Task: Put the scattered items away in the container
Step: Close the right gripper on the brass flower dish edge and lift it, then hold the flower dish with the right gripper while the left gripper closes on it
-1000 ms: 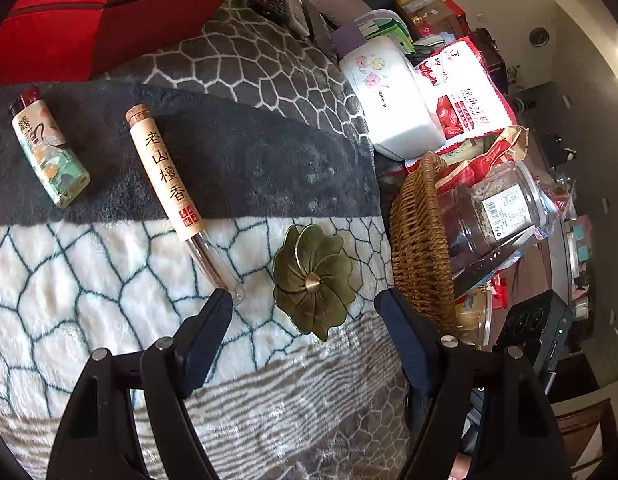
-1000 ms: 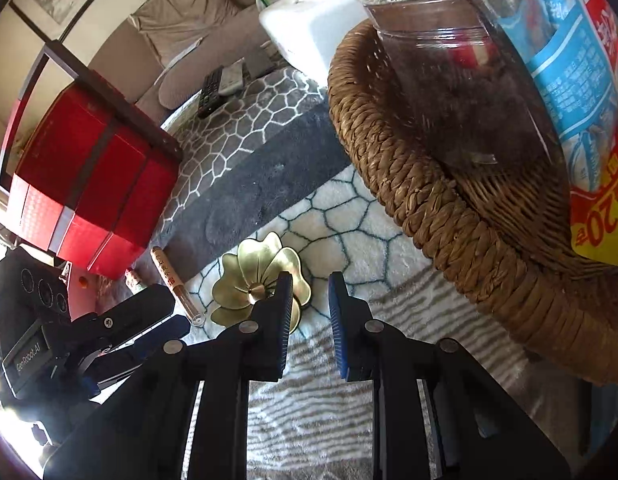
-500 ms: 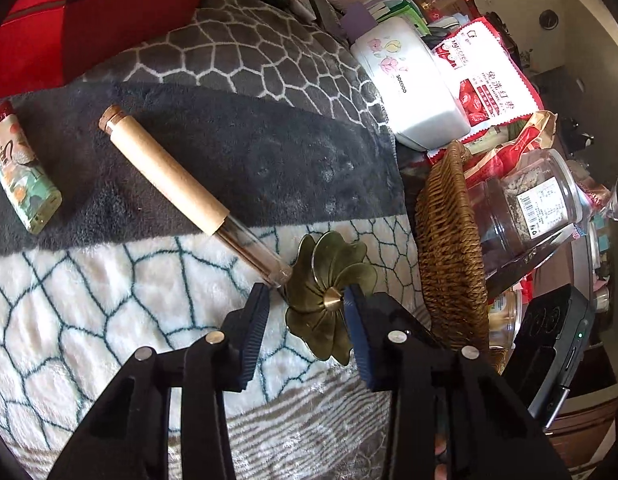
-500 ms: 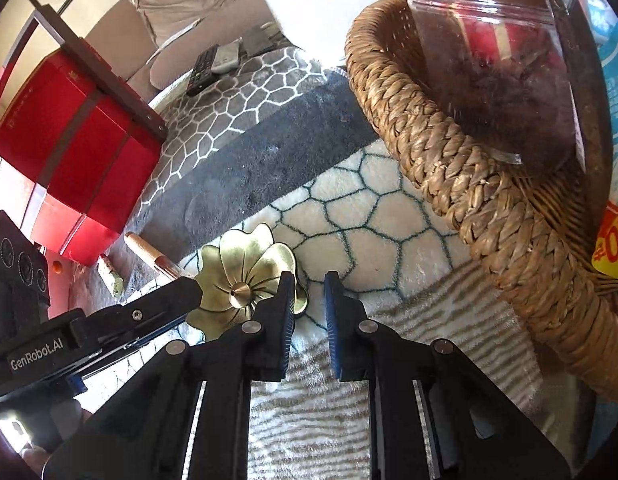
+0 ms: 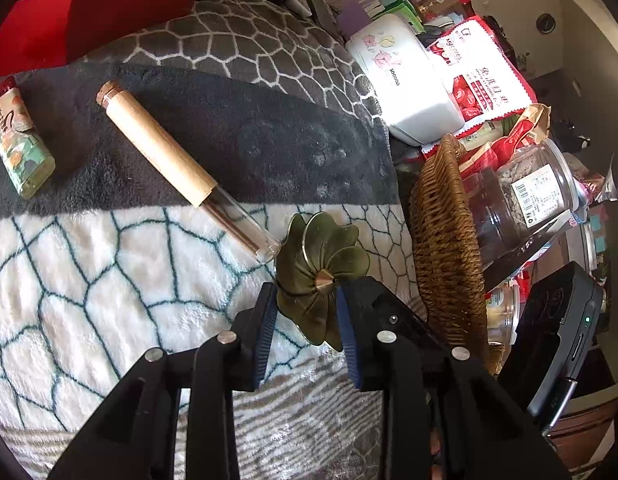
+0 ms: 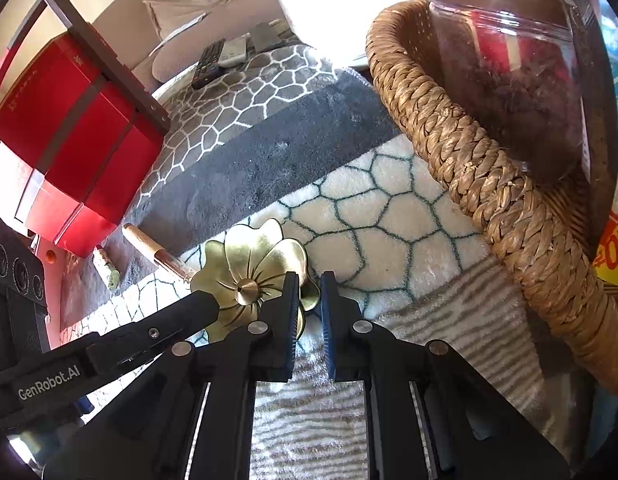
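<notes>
The big brown woven basket [image 5: 441, 240] sits at about three o'clock from the flat brass flower-shaped dish [image 5: 321, 268], just beside it, and a clear plastic jar [image 5: 525, 200] already fills much of it. The dish lies on the soft grey and white blanket [image 5: 109, 280]. The left gripper [image 5: 305, 308] has just been closing, and its jaws now squeeze the dish from both sides. The right gripper [image 6: 309, 296] has been closing too and is nearly shut, with the dish's petal edge [image 6: 311, 300] between its jaws; whether it pinches is unclear. To do this step well, the person should probably lift straight up first, because the basket wall is tall. There is free room at nine o'clock. The glass tube with the paper wrap [image 5: 181, 168] touches the dish at ten o'clock and could roll. The small green lighter [image 5: 19, 148] lies well apart.
</notes>
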Tool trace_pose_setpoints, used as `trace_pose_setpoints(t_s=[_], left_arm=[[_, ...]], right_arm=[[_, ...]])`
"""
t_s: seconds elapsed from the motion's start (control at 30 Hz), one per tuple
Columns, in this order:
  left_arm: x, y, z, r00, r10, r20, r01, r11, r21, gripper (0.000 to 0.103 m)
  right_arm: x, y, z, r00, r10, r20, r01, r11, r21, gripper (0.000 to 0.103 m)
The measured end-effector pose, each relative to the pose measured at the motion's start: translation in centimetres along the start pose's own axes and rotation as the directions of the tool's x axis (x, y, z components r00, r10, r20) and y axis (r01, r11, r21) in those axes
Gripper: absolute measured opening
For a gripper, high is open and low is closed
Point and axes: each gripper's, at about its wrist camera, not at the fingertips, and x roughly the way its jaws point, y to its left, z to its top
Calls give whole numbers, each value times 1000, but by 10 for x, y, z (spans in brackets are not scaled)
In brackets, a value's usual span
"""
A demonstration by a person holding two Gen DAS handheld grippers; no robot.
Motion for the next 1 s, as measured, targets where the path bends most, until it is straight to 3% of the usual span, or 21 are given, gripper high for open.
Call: trace_pose_setpoints(t_s=[0.13, 0.27, 0.47, 0.73, 1.0], left_arm=[[0, 5, 0, 1000, 3, -3, -3, 1000, -8, 11], [-4, 7, -3, 1000, -21, -3, 21, 1000, -20, 10], [-27, 22, -19, 999, -38, -12, 37, 999, -37, 10], [-67, 62, -54, 999, 19, -29, -21, 998, -62, 10], [-105, 96, -82, 999, 50, -19, -52, 996, -79, 10]], right_arm=[[-1, 0, 0, 1000, -4, 2, 4, 1000, -16, 9], [-4, 0, -1, 1000, 6, -6, -7, 1000, -23, 9], [-6, 14, -13, 994, 74, -83, -80, 994, -75, 8], [-4, 57, -54, 968, 134, -211, -175, 965, -193, 8], [-7, 101, -90, 952, 155, -265, -235, 922, -306, 9]])
